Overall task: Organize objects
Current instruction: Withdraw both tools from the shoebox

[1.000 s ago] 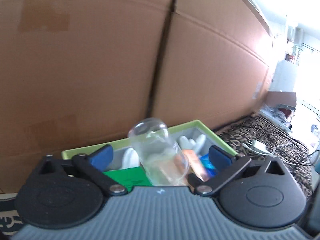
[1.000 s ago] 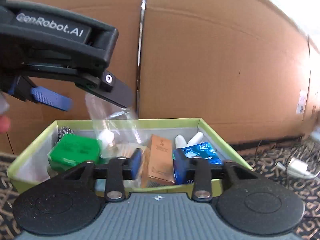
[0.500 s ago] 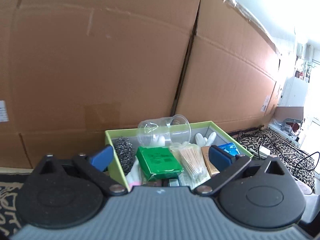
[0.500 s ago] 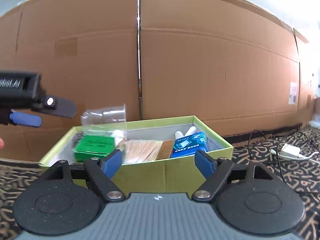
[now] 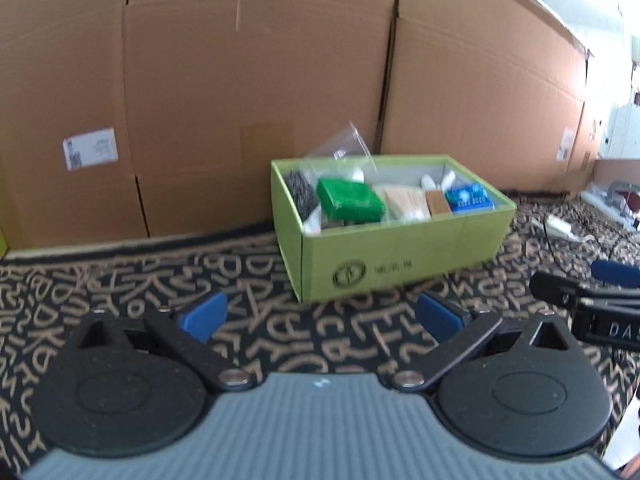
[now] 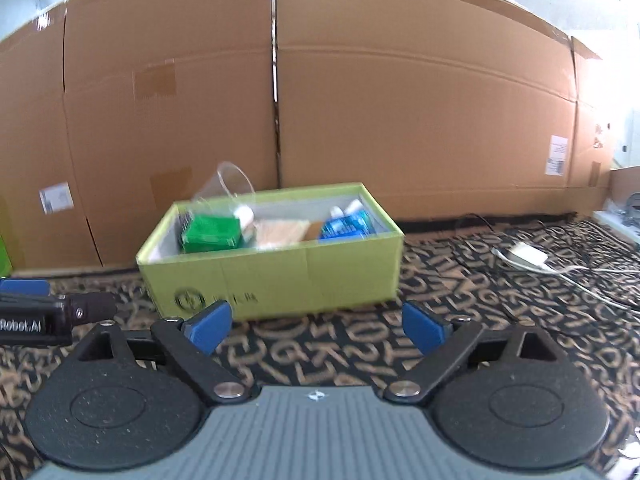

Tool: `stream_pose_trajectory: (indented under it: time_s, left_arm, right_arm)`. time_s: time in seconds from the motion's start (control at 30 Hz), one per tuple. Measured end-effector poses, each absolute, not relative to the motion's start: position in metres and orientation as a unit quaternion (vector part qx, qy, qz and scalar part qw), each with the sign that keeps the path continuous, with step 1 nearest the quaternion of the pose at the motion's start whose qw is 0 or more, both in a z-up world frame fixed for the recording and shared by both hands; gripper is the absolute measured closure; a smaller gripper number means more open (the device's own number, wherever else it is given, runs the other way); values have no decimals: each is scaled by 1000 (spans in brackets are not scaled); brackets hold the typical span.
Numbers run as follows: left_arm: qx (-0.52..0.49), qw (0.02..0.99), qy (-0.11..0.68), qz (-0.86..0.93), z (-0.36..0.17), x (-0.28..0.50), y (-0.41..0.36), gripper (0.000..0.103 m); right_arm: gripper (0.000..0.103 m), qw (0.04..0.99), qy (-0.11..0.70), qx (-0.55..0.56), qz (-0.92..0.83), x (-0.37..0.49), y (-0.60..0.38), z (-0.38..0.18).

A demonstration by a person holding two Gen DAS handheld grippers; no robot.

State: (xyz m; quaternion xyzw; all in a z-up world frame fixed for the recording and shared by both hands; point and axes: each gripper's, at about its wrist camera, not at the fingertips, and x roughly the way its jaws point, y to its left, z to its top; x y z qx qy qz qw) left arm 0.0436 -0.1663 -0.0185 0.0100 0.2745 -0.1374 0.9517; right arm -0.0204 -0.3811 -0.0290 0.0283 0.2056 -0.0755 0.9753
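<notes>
A lime green box [image 5: 400, 252] [image 6: 280, 276] stands on the patterned carpet against the cardboard wall. Inside lie a green packet [image 5: 348, 198] [image 6: 210, 232], a steel scourer [image 5: 300, 192], a bundle of cotton swabs [image 5: 404, 202] [image 6: 280, 232], a tan carton [image 5: 438, 202], a blue packet [image 5: 468, 198] [image 6: 348, 226] and a clear plastic cup [image 5: 344, 146] [image 6: 230, 184] tilted at the back left. My left gripper [image 5: 322, 316] hangs open and empty, well short of the box. My right gripper [image 6: 316, 324] is also back from the box, its jaws opening with nothing between them.
Tall cardboard sheets [image 5: 240, 80] [image 6: 400, 112] wall off the back. A white charger with cables [image 6: 528, 258] lies on the carpet [image 6: 480, 300] at the right. Each gripper shows at the edge of the other's view: the right one [image 5: 600, 308], the left one [image 6: 48, 312].
Both grippers have pulled back from over the box, which now sits smaller and farther off. The cup stays in the box. The right jaws have spread wider.
</notes>
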Motion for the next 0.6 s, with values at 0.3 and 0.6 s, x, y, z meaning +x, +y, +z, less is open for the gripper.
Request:
stream_pose_trajectory:
  time_s: [0.3, 0.6]
  left_arm:
    - [23, 944, 307, -118, -40, 27, -166, 0]
    - [22, 944, 305, -121, -35, 22, -164, 0]
  right_arm:
    - [8, 967, 233, 3, -106, -31, -369, -48]
    - [8, 965, 235, 5, -114, -30, -371, -49]
